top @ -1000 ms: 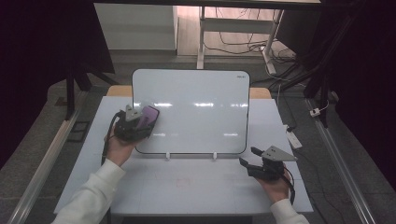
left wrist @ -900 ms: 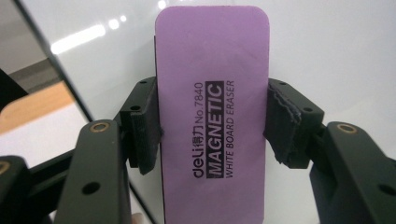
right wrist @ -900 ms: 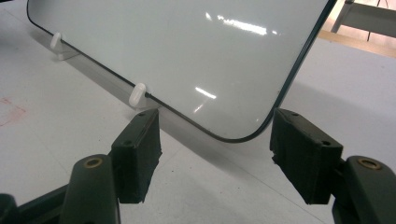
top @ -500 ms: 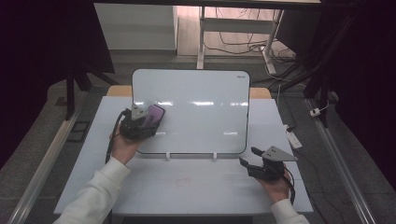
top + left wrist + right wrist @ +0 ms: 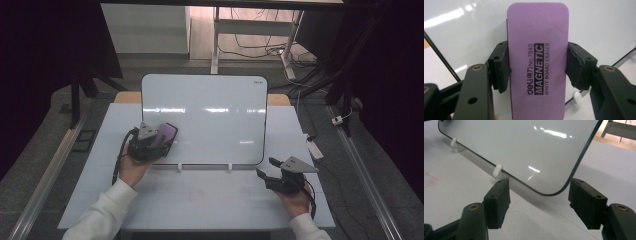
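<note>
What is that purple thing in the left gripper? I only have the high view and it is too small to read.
Observer: A purple whiteboard eraser; the left gripper view shows "MAGNETIC WHITE BOARD ERASER" printed on it.
Operator: Is it properly gripped?
Observer: Yes, the left gripper has a pad pressed on each long side of it.
Operator: And the right gripper, is it holding anything?
Observer: No, the right gripper is open with nothing between its jaws, pointing at the whiteboard's rounded lower corner.
Operator: What holds the board up?
Observer: Small white pegs along its bottom edge.
</note>
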Tool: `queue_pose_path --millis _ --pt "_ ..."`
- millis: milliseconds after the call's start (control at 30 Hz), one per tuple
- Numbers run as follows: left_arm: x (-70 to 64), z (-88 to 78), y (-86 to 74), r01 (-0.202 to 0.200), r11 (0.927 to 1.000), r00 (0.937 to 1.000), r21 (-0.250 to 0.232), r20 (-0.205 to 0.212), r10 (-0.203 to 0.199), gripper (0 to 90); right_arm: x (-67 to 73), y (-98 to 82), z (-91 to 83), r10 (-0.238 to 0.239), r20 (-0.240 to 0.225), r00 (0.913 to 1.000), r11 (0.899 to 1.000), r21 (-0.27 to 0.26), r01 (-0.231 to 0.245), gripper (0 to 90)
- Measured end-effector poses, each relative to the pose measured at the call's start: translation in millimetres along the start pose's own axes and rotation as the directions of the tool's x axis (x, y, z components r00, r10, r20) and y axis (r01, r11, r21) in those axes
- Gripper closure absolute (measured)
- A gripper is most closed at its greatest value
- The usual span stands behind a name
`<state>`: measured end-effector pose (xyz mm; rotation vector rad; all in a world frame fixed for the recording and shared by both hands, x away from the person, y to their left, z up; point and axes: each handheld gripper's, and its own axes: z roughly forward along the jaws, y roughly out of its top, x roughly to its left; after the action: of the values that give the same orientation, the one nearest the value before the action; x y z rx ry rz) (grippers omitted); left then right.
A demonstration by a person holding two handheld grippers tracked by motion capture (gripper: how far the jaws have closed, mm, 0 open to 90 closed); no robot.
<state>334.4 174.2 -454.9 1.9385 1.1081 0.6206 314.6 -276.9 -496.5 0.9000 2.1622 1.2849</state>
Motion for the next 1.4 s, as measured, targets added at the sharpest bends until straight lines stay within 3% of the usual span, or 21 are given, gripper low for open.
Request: queue_pose_path --millis 267,467,700,1133,1400 --pt "-8.8 -6.6 4.6 0.008 0.9989 0.9979 -0.047 0.065 -0.005 41.2 5.0 3.1 -0.5 -0.009 -0.011 0.9999 1.0 -0.009 0.009 32.6" --pt "-12.6 -11.0 7.2 0.035 0.996 0.9909 -0.082 0.132 -0.024 41.2 13.5 7.6 0.1 -0.025 -0.033 0.9991 1.0 -0.02 0.025 32.6" --pt "-20.1 -9.6 7.8 0.041 0.9949 0.9854 -0.092 0.169 -0.025 41.2 24.6 11.1 4.9 -0.046 -0.066 0.9967 0.999 -0.018 0.045 32.6" --pt "-43.8 -0.8 14.5 0.018 0.9946 0.9756 -0.103 0.219 0.005 41.2 41.7 17.2 11.3 -0.056 -0.108 0.9926 0.998 -0.022 0.053 32.5" --pt "-63.8 8.4 21.5 -0.003 0.9932 0.9651 -0.116 0.26 0.033 41.2 61.9 26.2 17.8 -0.063 -0.154 0.986 0.998 -0.029 0.059 32.3"
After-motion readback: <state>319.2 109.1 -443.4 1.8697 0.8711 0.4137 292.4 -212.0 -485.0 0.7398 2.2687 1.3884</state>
